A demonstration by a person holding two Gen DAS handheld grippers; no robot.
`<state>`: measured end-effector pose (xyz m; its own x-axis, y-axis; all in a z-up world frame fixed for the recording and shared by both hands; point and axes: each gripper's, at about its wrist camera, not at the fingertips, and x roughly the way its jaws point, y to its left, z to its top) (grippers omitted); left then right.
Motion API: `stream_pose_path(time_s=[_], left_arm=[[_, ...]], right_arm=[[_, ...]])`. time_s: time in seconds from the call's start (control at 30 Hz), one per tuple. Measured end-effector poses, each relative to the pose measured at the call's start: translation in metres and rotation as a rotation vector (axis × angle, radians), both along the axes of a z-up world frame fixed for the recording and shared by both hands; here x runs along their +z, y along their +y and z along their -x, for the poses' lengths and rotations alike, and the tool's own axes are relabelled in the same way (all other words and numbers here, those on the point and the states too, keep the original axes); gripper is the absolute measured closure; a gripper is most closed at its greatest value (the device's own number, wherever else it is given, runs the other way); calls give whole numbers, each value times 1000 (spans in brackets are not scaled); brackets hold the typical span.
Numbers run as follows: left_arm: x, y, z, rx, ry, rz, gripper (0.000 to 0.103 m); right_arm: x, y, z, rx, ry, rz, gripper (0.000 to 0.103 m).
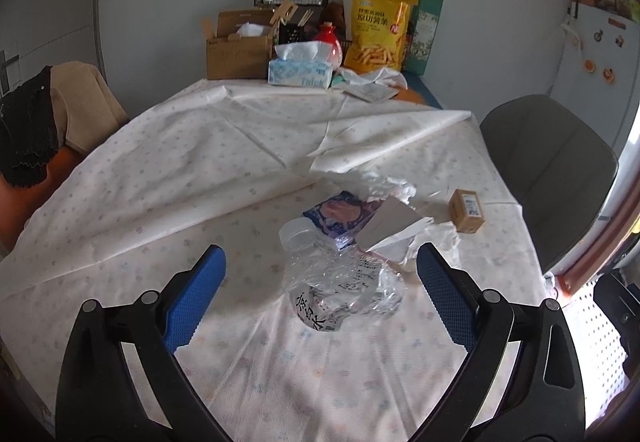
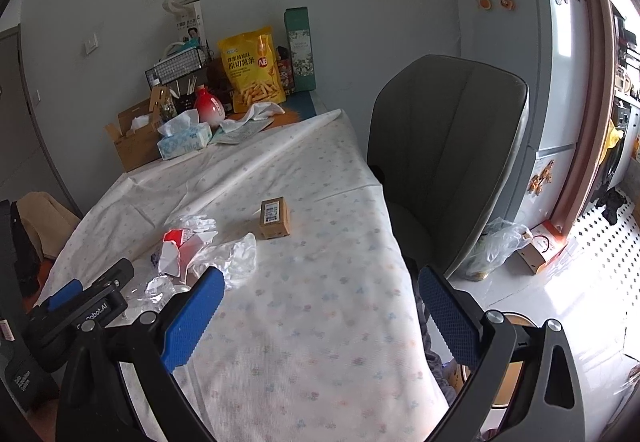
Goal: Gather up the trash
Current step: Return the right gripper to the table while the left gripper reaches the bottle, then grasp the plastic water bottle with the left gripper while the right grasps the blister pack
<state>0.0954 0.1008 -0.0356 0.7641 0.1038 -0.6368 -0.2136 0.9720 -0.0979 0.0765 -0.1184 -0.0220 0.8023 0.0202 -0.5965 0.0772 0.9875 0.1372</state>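
The bench (image 1: 160, 178) is covered by a white cloth with a faint floral print, creased into long diagonal folds across its middle.

Landmark: the small brown cardboard box (image 1: 466, 211), standing upright on the cloth near the bench edge beside the grey chair.

- Just left of the box: crumpled white paper (image 1: 394, 226) over a dark printed wrapper (image 1: 340, 214).
- Nearer the camera than these, touching them: a crushed clear plastic bottle (image 1: 340, 282), lying on its side.
- Well beyond the box, at the wall end of the bench: a blue tissue pack (image 1: 301, 72), an open cardboard carton (image 1: 236, 50), a red and white jar (image 1: 330, 42), a yellow snack bag (image 1: 378, 32) and a tall green box (image 1: 425, 30).
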Motion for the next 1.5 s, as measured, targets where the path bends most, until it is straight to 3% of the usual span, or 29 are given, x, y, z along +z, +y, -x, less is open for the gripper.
stream_pose_path(time_s=[0.47, 0.7, 0.77, 0.8, 1.5], left_arm=[[-40, 2, -36, 21, 101, 2, 7], [-44, 4, -41, 20, 92, 19, 6], [-44, 4, -40, 18, 85, 25, 15], [-44, 4, -39, 16, 83, 31, 26], [-12, 47, -2, 115, -7, 9, 27]], right_arm=[[-33, 0, -30, 15, 76, -10, 8], [-38, 7, -38, 34, 83, -11, 8], [-38, 9, -39, 37, 81, -11, 8], [-37, 10, -39, 38, 80, -9, 8], [-25, 62, -25, 143, 60, 3, 8]])
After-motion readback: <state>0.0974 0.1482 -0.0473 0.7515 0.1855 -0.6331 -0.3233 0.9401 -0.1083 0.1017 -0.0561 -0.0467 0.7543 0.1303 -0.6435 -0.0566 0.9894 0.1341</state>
